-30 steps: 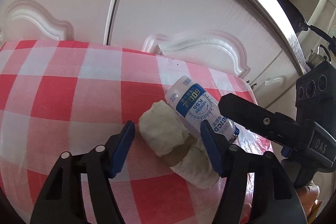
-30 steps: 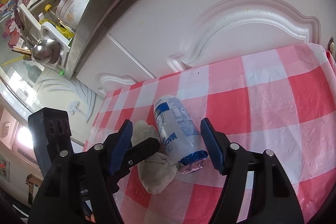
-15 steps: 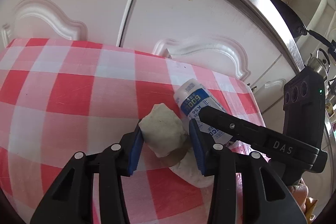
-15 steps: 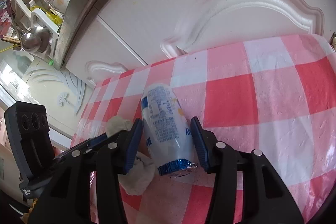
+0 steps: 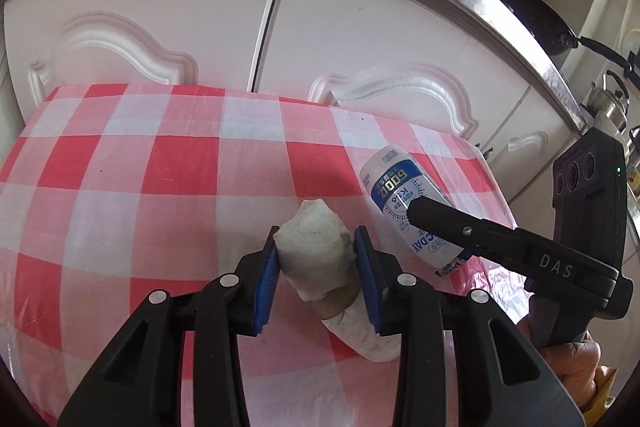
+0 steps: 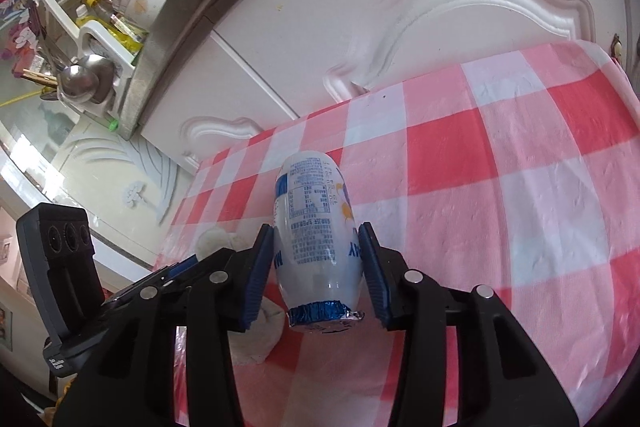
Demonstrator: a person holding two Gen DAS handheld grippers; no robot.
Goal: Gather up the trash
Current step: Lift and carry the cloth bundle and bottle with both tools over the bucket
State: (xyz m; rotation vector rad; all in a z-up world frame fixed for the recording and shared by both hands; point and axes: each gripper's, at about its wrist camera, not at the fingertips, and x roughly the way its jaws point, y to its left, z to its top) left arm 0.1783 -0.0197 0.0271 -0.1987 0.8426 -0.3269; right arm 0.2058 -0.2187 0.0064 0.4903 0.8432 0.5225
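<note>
I am closing my left gripper [image 5: 316, 259] on the crumpled tissue [image 5: 316, 255] and my right gripper [image 6: 318, 263] on the yogurt bottle [image 6: 316, 227]; next I should lift both.

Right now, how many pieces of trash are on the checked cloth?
2. The crumpled tissue wad sits between the left gripper pads; the white drink bottle lies between the right gripper pads. Others may be hidden.
</note>
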